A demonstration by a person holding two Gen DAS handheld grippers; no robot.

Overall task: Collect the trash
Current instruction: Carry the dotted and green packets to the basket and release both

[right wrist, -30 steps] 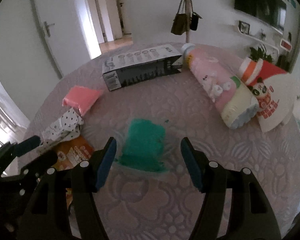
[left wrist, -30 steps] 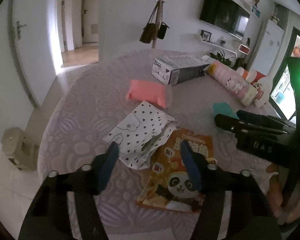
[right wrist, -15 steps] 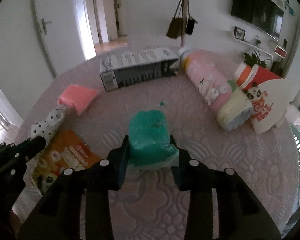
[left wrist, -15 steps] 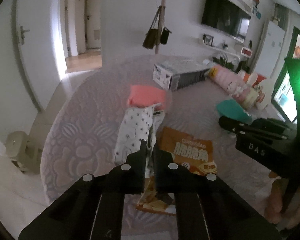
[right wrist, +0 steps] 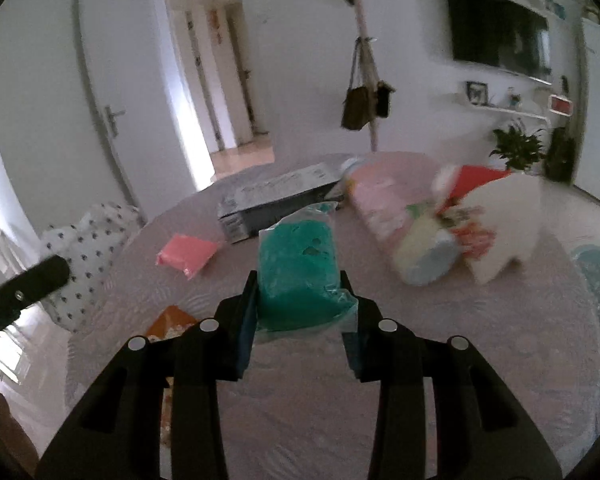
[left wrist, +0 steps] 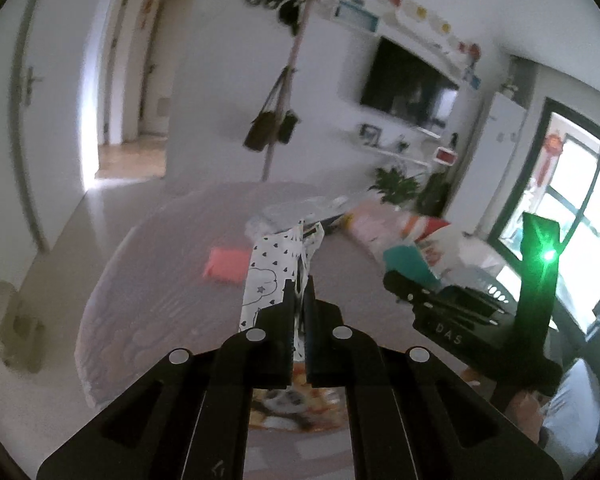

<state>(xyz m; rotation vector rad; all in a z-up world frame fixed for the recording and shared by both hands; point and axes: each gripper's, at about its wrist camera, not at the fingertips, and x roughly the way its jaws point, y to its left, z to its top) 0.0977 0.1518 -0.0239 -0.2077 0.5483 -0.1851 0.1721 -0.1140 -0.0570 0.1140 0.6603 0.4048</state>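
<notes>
My left gripper (left wrist: 299, 284) is shut on a white wrapper with black hearts (left wrist: 270, 270), held up above the round table (left wrist: 160, 280); the same wrapper (right wrist: 86, 256) hangs at the left of the right wrist view. My right gripper (right wrist: 299, 288) is shut on a teal packet in clear plastic (right wrist: 298, 272), lifted off the table; that packet (left wrist: 406, 262) shows beside the right gripper's body in the left wrist view. An orange snack bag with a panda (left wrist: 296, 408) lies on the table under the left gripper. A pink packet (right wrist: 188, 254) lies further back.
A long grey box (right wrist: 278, 200), a pink tissue roll pack (right wrist: 384, 208) and a red and white bag (right wrist: 496, 216) lie at the table's far side. A teal basket (right wrist: 598, 292) stands at the right edge. A coat stand (right wrist: 366, 92) rises behind the table.
Both grippers closed, the left on the heart-print wrapper and the right on the teal packet, then lifted them off the table. Both views tilted upward.
</notes>
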